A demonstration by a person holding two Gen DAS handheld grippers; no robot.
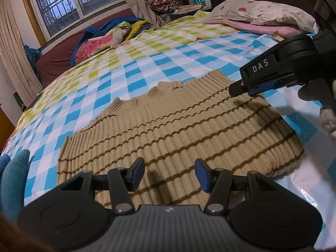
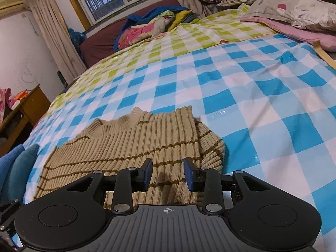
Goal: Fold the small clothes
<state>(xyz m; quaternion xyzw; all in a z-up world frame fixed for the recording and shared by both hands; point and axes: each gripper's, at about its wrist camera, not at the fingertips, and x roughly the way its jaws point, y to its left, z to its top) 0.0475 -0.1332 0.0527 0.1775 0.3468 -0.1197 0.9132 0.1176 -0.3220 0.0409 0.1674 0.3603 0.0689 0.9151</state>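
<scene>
A beige ribbed knit sweater with thin brown stripes (image 1: pixel 168 130) lies flat on the blue-and-white checked bed cover (image 2: pixel 262 96), just ahead of and beneath both grippers. The left gripper (image 1: pixel 169 173) and right gripper (image 2: pixel 168 173) hover part-open, holding nothing.

Dim, sharp fisheye views (edges bowed), glare on the glossy sheet (image 2: pixel 220 113).
</scene>
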